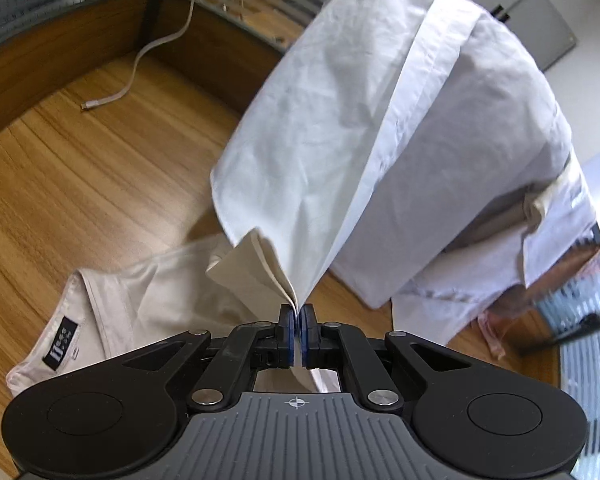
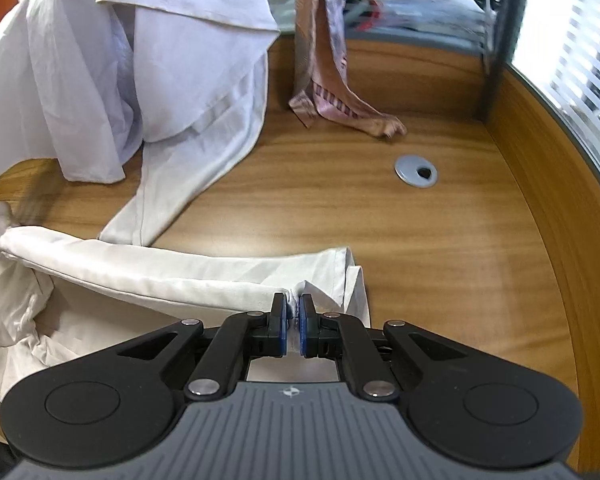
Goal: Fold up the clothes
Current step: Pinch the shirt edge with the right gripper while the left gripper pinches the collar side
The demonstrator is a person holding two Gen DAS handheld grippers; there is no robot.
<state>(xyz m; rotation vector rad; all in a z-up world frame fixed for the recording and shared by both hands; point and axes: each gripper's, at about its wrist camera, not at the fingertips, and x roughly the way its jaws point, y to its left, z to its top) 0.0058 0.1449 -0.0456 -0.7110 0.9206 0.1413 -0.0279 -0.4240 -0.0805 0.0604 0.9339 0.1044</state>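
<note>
The wooden desk (image 2: 340, 208) carries a white shirt (image 1: 360, 128), lifted and billowing so it hides the desk's far side; its lower end runs out of frame. The left gripper (image 1: 297, 316) is clenched on a folded edge of it; the right gripper (image 2: 293, 306) pinches another edge low over the desk.

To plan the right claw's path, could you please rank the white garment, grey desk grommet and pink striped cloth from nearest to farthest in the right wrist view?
1. white garment, pinched in the right claw.
2. grey desk grommet, ahead and right.
3. pink striped cloth, hanging at the desk's back.
</note>
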